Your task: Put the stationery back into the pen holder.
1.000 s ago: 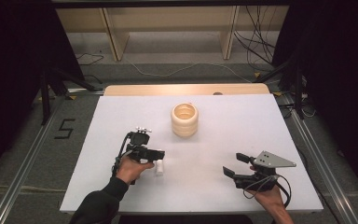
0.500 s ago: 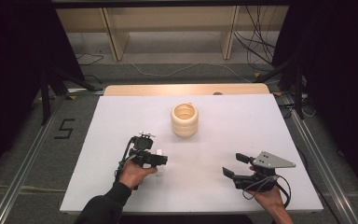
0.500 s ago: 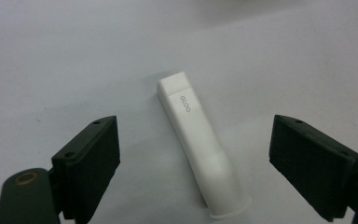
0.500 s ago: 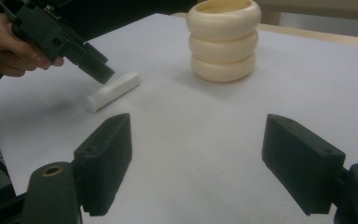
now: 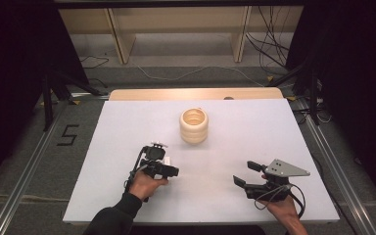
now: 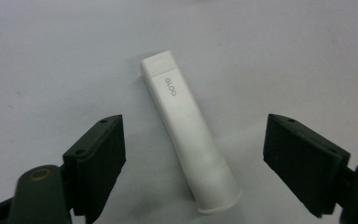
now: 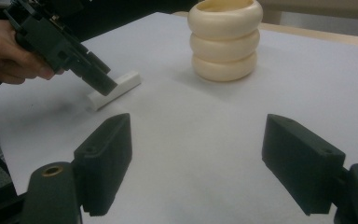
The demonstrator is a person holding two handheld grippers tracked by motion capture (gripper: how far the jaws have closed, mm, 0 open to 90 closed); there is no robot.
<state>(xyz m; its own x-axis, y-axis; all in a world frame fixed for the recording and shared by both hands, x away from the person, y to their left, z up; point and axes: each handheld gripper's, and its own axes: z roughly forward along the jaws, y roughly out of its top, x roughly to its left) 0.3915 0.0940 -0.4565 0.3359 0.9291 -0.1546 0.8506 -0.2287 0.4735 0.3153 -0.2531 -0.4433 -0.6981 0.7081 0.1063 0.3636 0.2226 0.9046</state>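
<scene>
My left gripper (image 6: 193,154) has just been closing its wide jaws around the white tube (image 6: 186,130), untouched; my right gripper (image 7: 196,163) gapes empty.

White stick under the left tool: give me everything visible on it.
The stick is a slim white tube, plastic by its look, matte, with a squarish cap at one end, "GLOO" printed near it, and a flared round rim at the other. It lies flat on the white table, in front of the cream ringed pot. The left tool straddles it, jaws just closing, pads clear of it.
</scene>
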